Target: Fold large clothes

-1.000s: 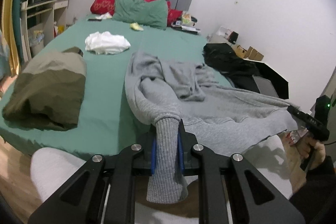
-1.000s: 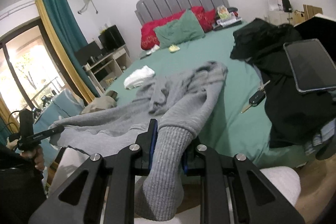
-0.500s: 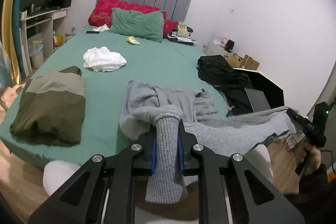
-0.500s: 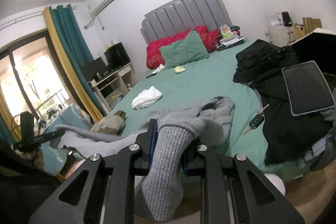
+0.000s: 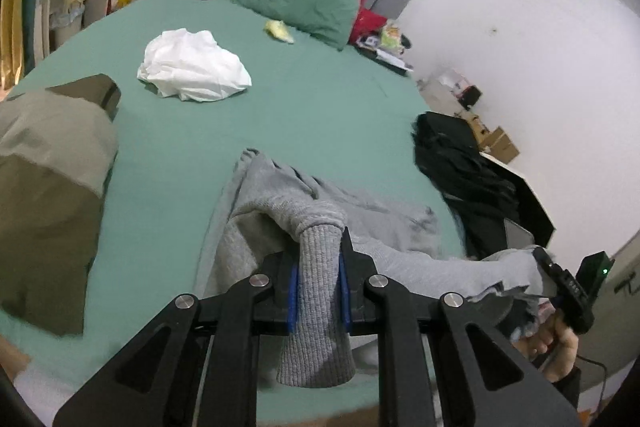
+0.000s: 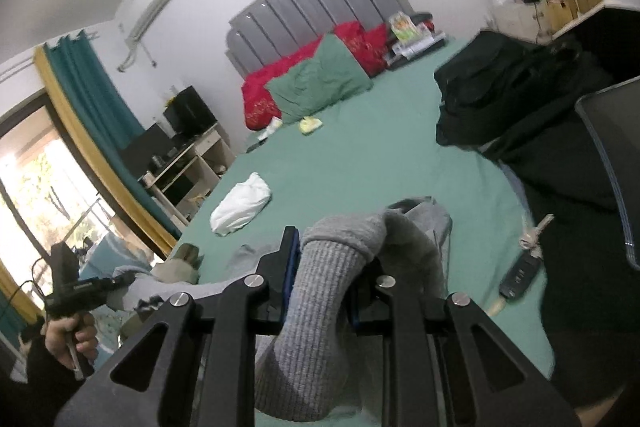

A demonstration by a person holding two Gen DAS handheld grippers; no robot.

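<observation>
A second ago the soft grey knitted sweater [image 5: 280, 211] lay spread wide on the green bed [image 5: 320, 99], and now it is pulled back into a bunch at the near edge. The left tool [image 5: 319, 287] is clenched on one ribbed grey cuff [image 5: 320, 307] and the right tool [image 6: 320, 291] on the other cuff [image 6: 308, 307]. I think the sleeves are being pulled straight, so the folding has only started.

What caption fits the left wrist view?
Left claw shut on a grey sweater cuff over the green bed.
</observation>
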